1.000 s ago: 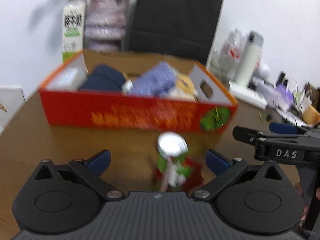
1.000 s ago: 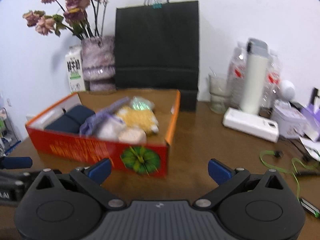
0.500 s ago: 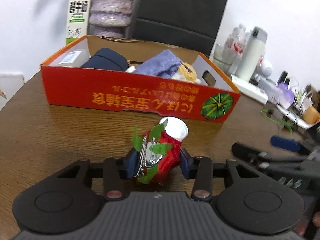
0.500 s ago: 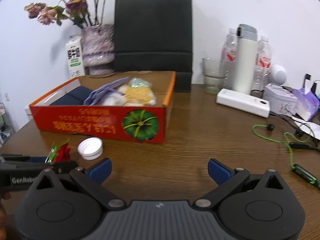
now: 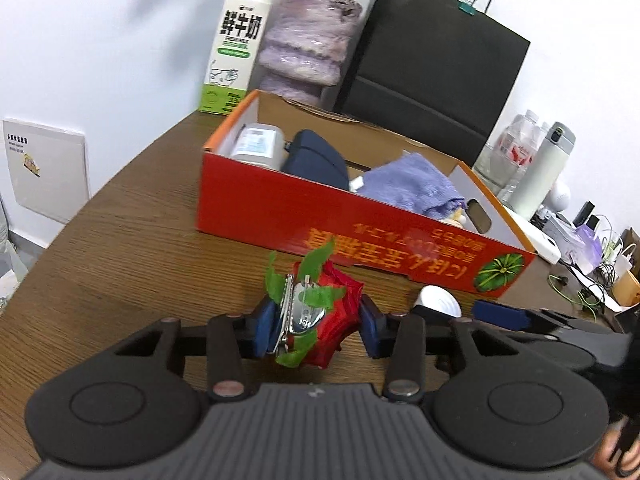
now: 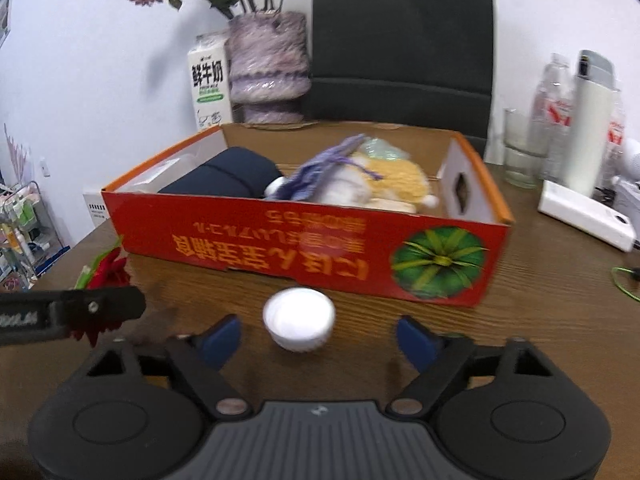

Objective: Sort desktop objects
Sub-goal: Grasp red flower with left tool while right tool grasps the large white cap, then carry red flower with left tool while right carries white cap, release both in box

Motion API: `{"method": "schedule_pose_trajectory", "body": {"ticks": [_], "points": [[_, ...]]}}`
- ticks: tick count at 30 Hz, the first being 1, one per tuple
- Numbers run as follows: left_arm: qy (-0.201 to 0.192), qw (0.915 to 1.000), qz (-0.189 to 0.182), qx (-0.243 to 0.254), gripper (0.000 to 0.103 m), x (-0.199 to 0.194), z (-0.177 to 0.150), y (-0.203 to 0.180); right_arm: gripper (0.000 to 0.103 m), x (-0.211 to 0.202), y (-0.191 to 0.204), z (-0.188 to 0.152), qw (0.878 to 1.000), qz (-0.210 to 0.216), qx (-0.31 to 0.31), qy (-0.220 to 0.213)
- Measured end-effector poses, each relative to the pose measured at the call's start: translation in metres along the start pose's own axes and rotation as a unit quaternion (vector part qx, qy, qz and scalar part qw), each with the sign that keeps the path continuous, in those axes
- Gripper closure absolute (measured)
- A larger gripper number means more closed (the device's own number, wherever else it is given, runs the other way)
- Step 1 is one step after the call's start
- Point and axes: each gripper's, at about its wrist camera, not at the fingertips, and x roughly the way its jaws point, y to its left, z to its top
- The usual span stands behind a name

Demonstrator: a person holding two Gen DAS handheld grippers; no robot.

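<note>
My left gripper is shut on a red fabric flower with green leaves and a metal clip, held just above the wooden table in front of the red cardboard box. The flower also shows at the left of the right wrist view. My right gripper is open, its blue pads on either side of a white round cap that sits on the table; the cap shows in the left wrist view too. The box holds a dark blue pouch, a purple cloth and yellow soft items.
Behind the box stand a milk carton, a purple vase and a black paper bag. To the right are bottles, a white thermos, a glass, a white power bank and green cables.
My left gripper has lifted the flower slightly and swung left. My right gripper has moved forward and left, so the white cap now lies between its open fingers.
</note>
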Motion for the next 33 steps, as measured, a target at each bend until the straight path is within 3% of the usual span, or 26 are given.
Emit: {"method": "schedule_pose_trajectory", "body": {"ticks": [2, 4, 5, 6, 15, 22, 27, 33], "points": [[-0.002, 1.0000, 0.001, 0.001, 0.059, 0.000, 0.000, 0.003, 0.034, 0.007, 0.005, 0.002, 1.000, -0.007, 0.000, 0.010], [-0.005, 1.0000, 0.000, 0.002, 0.059, -0.002, 0.001, 0.004, 0.046, 0.009, 0.008, 0.001, 1.000, -0.017, -0.008, 0.010], [-0.006, 1.0000, -0.001, 0.004, 0.059, -0.003, 0.001, 0.004, 0.061, 0.008, 0.008, 0.001, 1.000, -0.018, -0.012, 0.007], [-0.006, 1.0000, -0.002, 0.006, 0.059, -0.004, 0.000, 0.003, 0.064, 0.006, 0.008, 0.001, 1.000, -0.017, -0.011, 0.005], [-0.023, 0.9994, -0.004, 0.026, 0.059, -0.013, -0.001, -0.013, 0.064, -0.039, -0.003, 0.001, 0.998, 0.018, -0.005, -0.052], [-0.086, 0.9945, -0.018, 0.057, 0.059, -0.030, 0.030, -0.053, 0.064, -0.069, -0.021, 0.030, 0.993, 0.020, 0.015, -0.111], [-0.133, 0.9906, -0.019, 0.024, 0.059, -0.015, 0.065, -0.075, 0.064, -0.077, -0.037, 0.066, 0.985, 0.005, 0.050, -0.167], [-0.126, 0.9914, -0.012, 0.033, 0.059, 0.021, 0.082, -0.083, 0.064, -0.054, -0.055, 0.090, 0.982, 0.004, 0.067, -0.176]]}}
